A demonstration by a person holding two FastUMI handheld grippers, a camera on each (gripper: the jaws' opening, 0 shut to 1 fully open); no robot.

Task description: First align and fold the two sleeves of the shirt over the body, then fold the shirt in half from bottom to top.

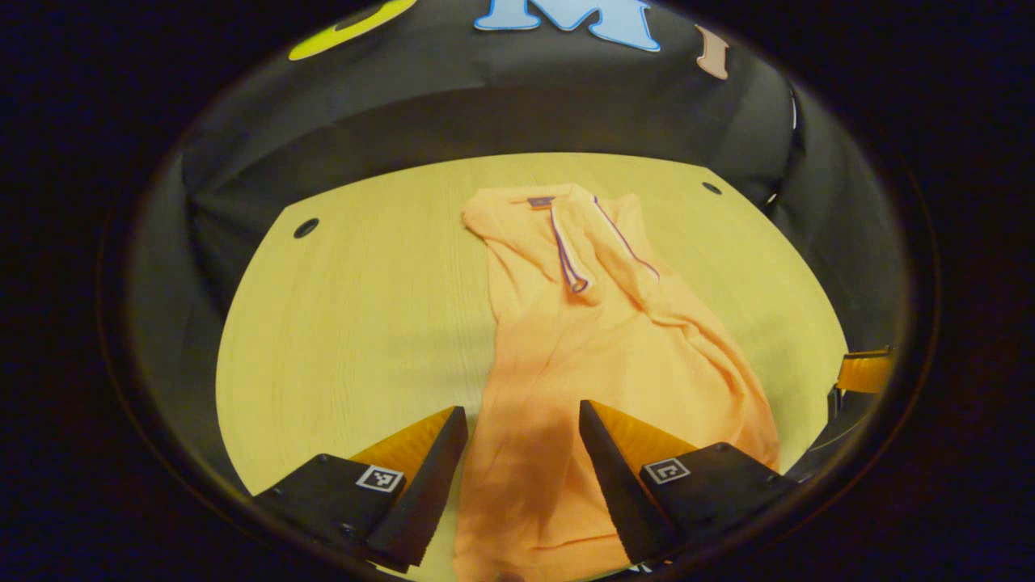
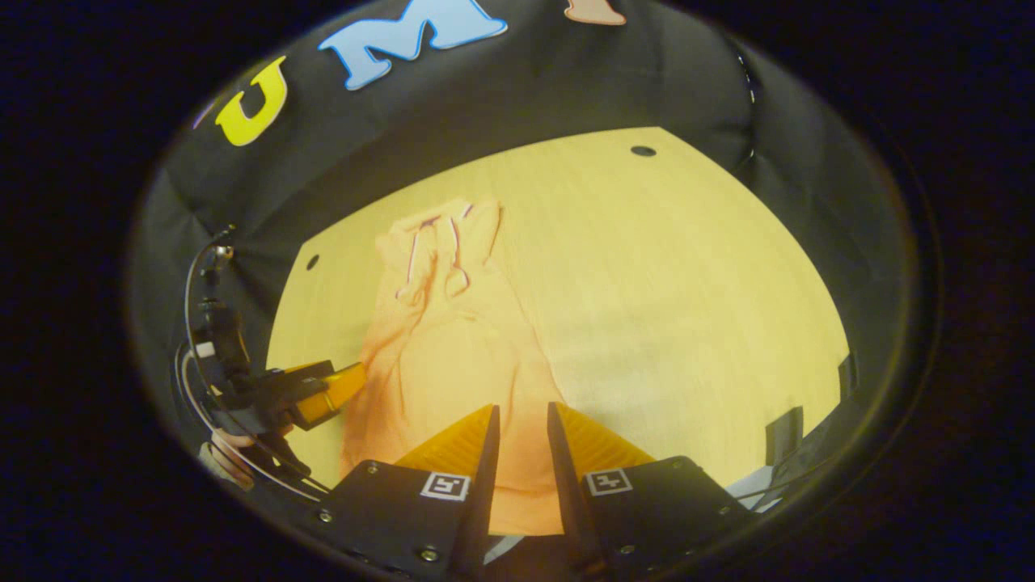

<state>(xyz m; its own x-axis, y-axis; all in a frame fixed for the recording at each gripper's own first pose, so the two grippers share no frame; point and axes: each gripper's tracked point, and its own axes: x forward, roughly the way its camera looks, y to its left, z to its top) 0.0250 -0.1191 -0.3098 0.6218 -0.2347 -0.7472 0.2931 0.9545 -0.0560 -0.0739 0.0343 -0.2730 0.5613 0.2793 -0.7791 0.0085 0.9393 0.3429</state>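
Note:
An orange shirt (image 1: 614, 339) lies lengthwise on the wooden table (image 1: 364, 307), collar at the far end. Its sleeves lie folded in over the body, and their dark-striped trim (image 1: 566, 259) shows near the collar. My left gripper (image 1: 521, 411) hovers open above the shirt's lower part, its fingers spread with nothing pinched between them. In the right gripper view the shirt (image 2: 437, 356) sits left of centre. My right gripper (image 2: 522, 406) hangs over its lower right edge with a narrow gap between the fingers and no cloth in them. The left gripper (image 2: 335, 388) shows by the shirt's left edge.
The table has small round holes (image 1: 306, 227) near its far corners. Black cloth walls close in the table on all sides. The right gripper (image 1: 863, 370) shows at the table's right edge in the left gripper view. A hand (image 2: 230, 453) and cables sit behind the left gripper.

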